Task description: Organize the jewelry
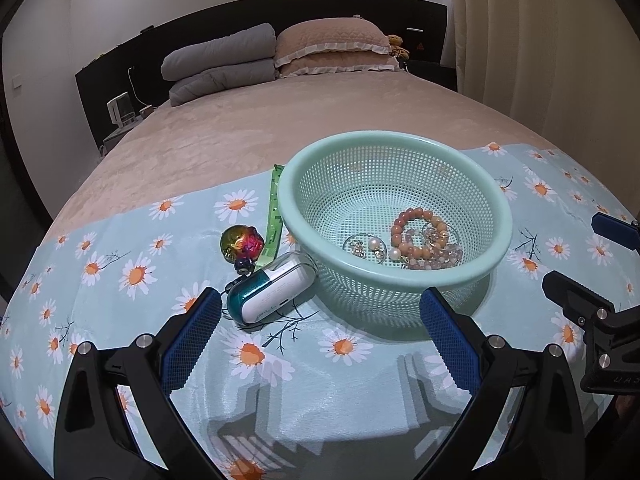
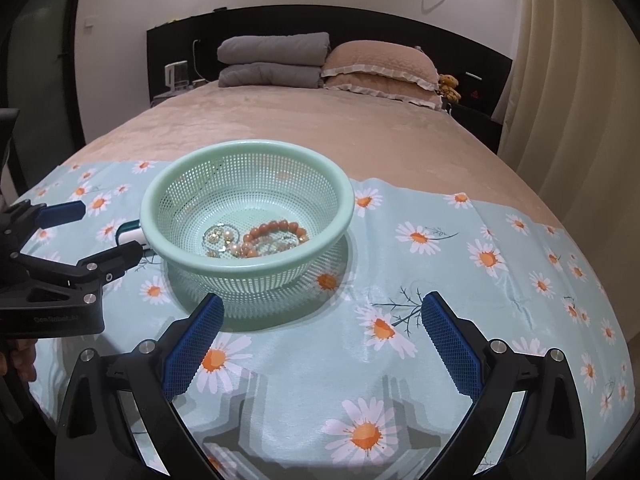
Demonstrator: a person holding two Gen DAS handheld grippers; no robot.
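Note:
A mint green mesh basket [image 1: 496, 216] [image 2: 344, 200] stands on a daisy-print cloth [image 1: 320, 380] [image 2: 460, 280] on the bed. Inside lie an orange bead bracelet [image 1: 416, 236] [image 2: 276, 230], pearl earrings [image 1: 374, 246] [image 2: 226, 236] and a pale crystal bracelet [image 1: 444, 258]. Left of the basket lie a white and teal case [image 1: 268, 294] [image 2: 130, 236], an iridescent skull charm [image 1: 242, 244] and a green strap [image 1: 274, 208]. My left gripper [image 1: 320, 312] [image 2: 108, 232] is open and empty, just in front of the case and basket. My right gripper [image 2: 322, 316] [image 1: 584, 256] is open and empty, right of the basket's front.
The beige bed [image 1: 280, 120] stretches behind the cloth, with grey folded quilts [image 1: 220, 64], pink pillows [image 1: 332, 44] and a small plush toy [image 1: 398, 46] at the dark headboard. Curtains [image 1: 540, 40] hang at the right. A bedside table with a white appliance [image 1: 120, 110] is at the left.

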